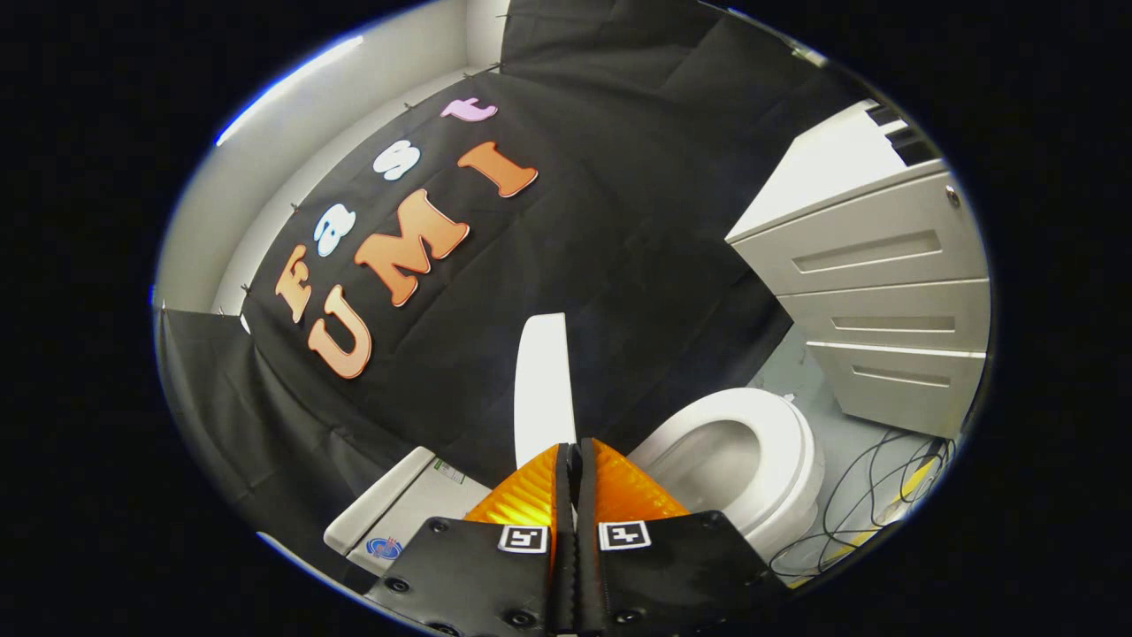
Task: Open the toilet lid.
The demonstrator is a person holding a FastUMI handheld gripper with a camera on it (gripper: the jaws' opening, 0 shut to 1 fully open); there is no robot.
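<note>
Toilet bowl: open, seat down, sitting in the lower right of the frame, to the right of the fingers and a little beyond them. The inside reads pale and shaded; whether water stands in it cannot be told.

Toilet lid: raised and seen edge-on as a narrow white upright slab at lower centre, rising straight up from the fingertips against the black cloth wall. The tank lies at the lower left, its top a white slab with a small round sticker and a label on it.

Gripper: at the bottom centre, tilted so that the room appears rolled. The two fingers are drawn together with only a thin dark seam between them, and the lower edge of the lid meets them at the tips. Whether the lid's edge is actually pinched between both fingers cannot be told, since the tips cover that spot.

Surroundings: a white drawer cabinet with three recessed-handle drawer fronts stands at the right, beyond the bowl. Loose cables, dark with one yellow strand, are heaped on the grey floor between bowl and cabinet. A pale wall shows at the upper left, behind the cloth.
</note>
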